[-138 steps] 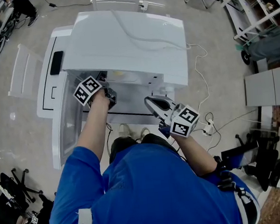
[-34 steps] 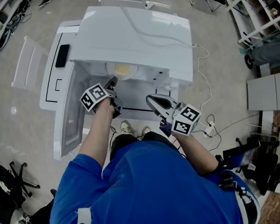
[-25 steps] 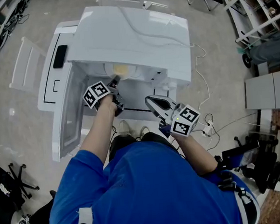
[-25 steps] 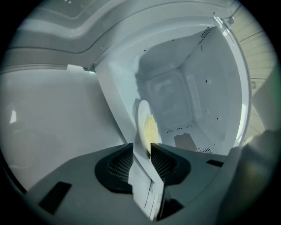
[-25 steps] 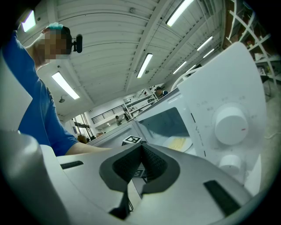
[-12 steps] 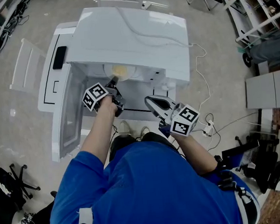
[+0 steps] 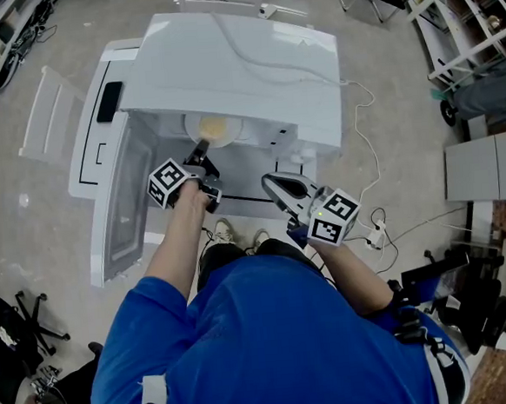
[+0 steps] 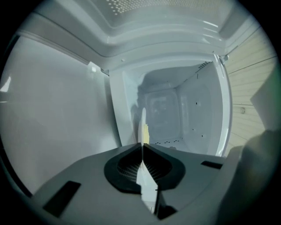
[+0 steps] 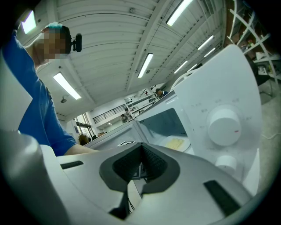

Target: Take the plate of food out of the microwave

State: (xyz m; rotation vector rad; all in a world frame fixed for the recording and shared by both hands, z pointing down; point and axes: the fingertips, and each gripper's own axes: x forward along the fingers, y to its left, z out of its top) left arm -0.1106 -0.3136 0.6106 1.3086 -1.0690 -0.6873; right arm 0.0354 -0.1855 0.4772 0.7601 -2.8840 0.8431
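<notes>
Lying flat in microwave (image 7: 234,67), plate (image 7: 212,128), rim pinched by just-closed left tool (image 7: 201,150)

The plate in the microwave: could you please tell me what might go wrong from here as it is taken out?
1. The left gripper, whose jaws have just been closing, pinches the plate only at its near rim; held from one side, it may sag or slip.
2. If the plate tilts, the yellow food could slide off.
3. The right gripper hangs outside the microwave, so it gives no support.
</notes>
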